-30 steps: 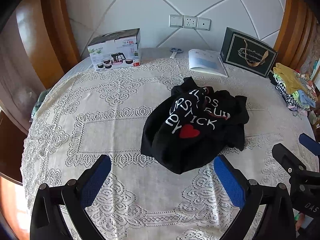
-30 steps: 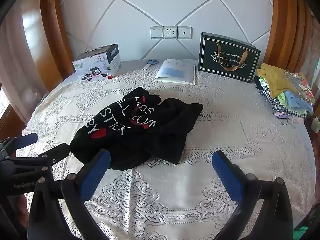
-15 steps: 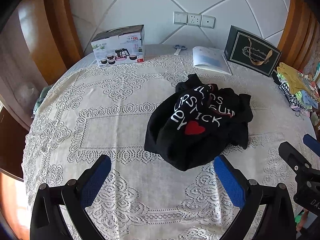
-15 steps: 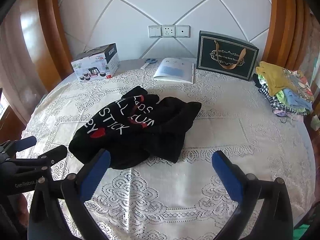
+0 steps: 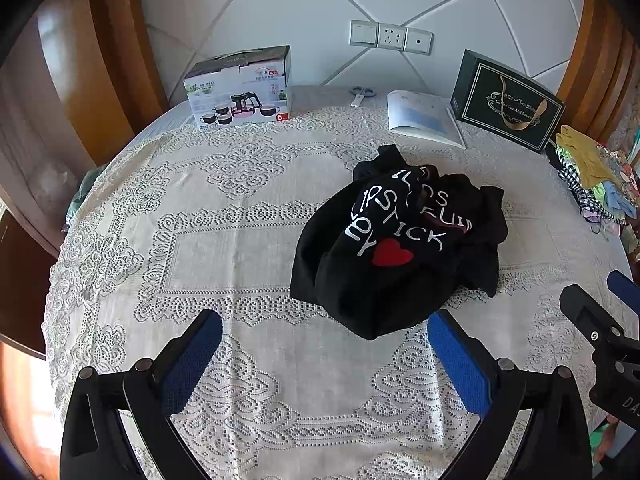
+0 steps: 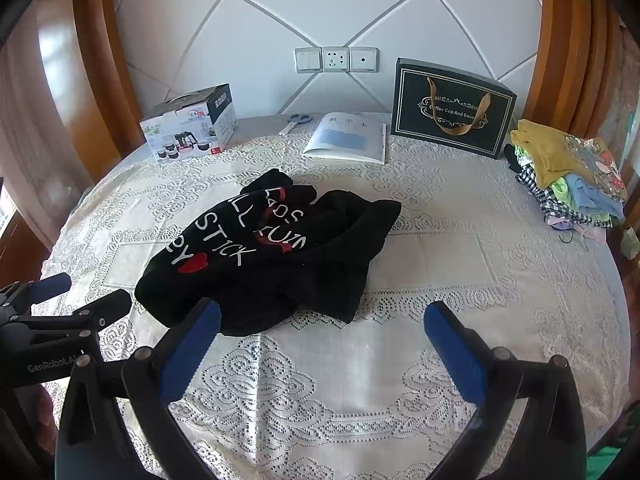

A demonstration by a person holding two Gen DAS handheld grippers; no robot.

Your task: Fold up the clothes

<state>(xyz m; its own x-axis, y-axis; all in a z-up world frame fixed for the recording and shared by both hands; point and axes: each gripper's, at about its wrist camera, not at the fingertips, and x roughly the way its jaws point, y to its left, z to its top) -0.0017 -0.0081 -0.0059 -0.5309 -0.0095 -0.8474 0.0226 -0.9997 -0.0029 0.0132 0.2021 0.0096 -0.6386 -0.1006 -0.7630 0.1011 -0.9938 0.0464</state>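
The crumpled black shirt (image 5: 396, 248) lies centre-right of the left view, ahead of both tongs, left tongs (image 5: 326, 354) and right tongs (image 6: 320, 340), both spread apart and empty.

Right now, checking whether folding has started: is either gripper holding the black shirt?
No, the black shirt lies crumpled on the tablecloth, both grippers open.
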